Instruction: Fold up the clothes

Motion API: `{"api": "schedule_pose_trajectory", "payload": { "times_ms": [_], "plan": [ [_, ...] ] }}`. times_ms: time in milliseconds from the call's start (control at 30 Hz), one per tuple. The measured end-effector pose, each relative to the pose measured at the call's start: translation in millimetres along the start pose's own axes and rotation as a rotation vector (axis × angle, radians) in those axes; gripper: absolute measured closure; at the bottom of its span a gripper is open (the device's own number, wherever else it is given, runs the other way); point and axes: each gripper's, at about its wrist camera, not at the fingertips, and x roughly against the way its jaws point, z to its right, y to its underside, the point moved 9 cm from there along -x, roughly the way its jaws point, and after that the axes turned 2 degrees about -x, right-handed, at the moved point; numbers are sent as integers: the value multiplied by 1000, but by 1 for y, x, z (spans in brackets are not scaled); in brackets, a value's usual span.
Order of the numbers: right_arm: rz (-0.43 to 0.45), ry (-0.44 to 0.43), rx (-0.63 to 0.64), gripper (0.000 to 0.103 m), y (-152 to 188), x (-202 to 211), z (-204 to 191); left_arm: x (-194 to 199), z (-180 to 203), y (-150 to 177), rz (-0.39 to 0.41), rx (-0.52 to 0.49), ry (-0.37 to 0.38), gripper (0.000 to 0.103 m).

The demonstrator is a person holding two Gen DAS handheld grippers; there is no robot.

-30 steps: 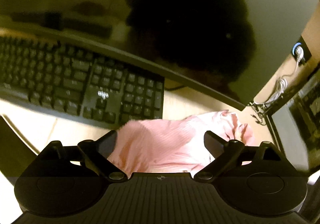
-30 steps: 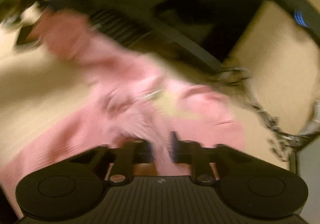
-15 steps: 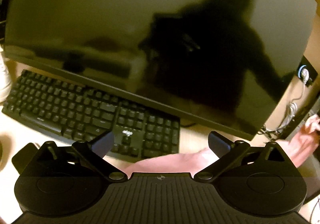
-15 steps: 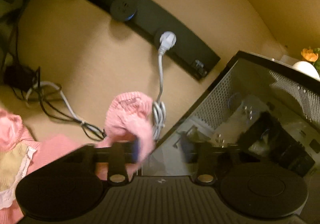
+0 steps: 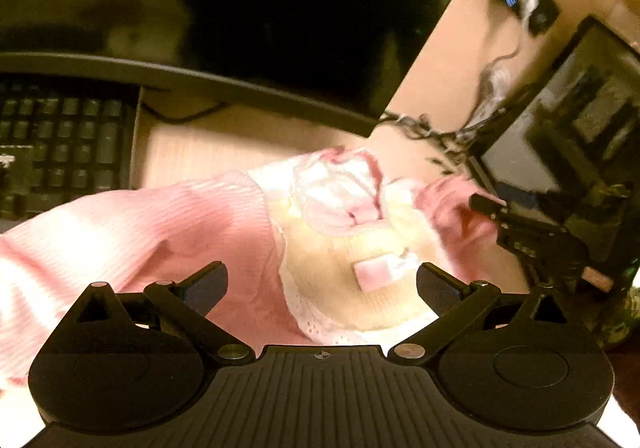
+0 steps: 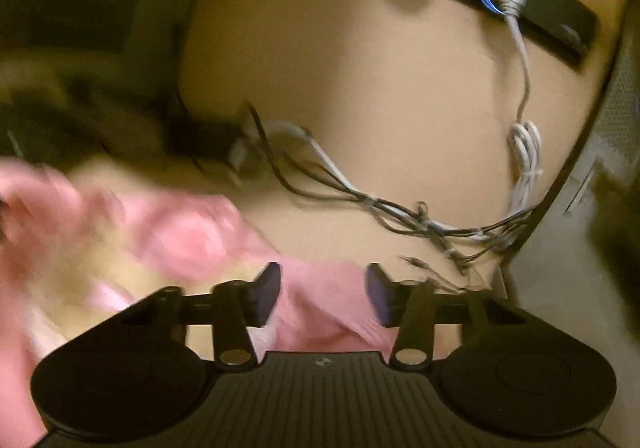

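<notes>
Left wrist view: the left gripper point(image 5: 322, 282) hangs with jaws wide, the pink garment point(image 5: 168, 224) spread on the counter point(image 5: 208, 152) beneath and between them. The right gripper point(image 6: 323, 292) has jaws apart, gripping nothing, pink cloth under them, tangled cables point(image 6: 400, 212) just beyond.

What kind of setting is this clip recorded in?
Most likely a home computer desk: a pink garment lies on a wooden desktop in front of a monitor and keyboard, with tangled cables and a glass-sided PC case alongside.
</notes>
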Motion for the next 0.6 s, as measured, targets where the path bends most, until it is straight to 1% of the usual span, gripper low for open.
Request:
{"api": "schedule_pose_trajectory", "payload": {
  "times_ms": [67, 100, 133, 167, 200, 233, 300, 367, 400, 433, 467, 500, 567, 600],
  "plan": [
    [72, 266, 139, 63, -11, -3, 31, -6, -1, 0, -4, 15, -6, 0],
    [114, 341, 155, 62, -19, 3, 49, -8, -1, -1, -7, 23, -9, 0],
    [156, 385, 133, 58, -30, 12, 68, -11, -2, -1, -9, 31, -13, 0],
    [191, 407, 94, 49, -39, 23, 85, -14, -2, -1, -11, 38, -16, 0],
    [218, 400, 45, 43, -45, 34, 97, -17, -2, -1, -13, 46, -19, 0],
    [237, 341, -24, 43, -48, 44, 103, -19, -3, -1, -15, 53, -22, 0],
    [223, 119, -157, 43, -44, 50, 98, -25, -3, -1, -20, 69, -27, 0],
    [122, -201, -289, 43, -26, 40, 67, -33, 0, 4, -40, 84, 3, 0],
    [69, -338, -338, 43, -16, 32, 47, -38, 2, 6, -51, 85, 14, 0],
    [17, -447, -370, 43, -6, 25, 27, -42, 5, 9, -62, 86, 24, 0],
    [-31, -496, -368, 44, 4, 15, 7, -46, 6, 9, -68, 89, 28, 0],
    [-73, -513, -355, 44, 14, 3, -10, -49, 7, 10, -74, 92, 32, 0],
    [-123, -417, -304, 46, 34, -24, -22, -56, 9, 11, -86, 99, 39, 0],
    [-143, -367, -308, 48, 43, -34, -17, -60, 10, 11, -92, 102, 42, 0]
  ]
}}
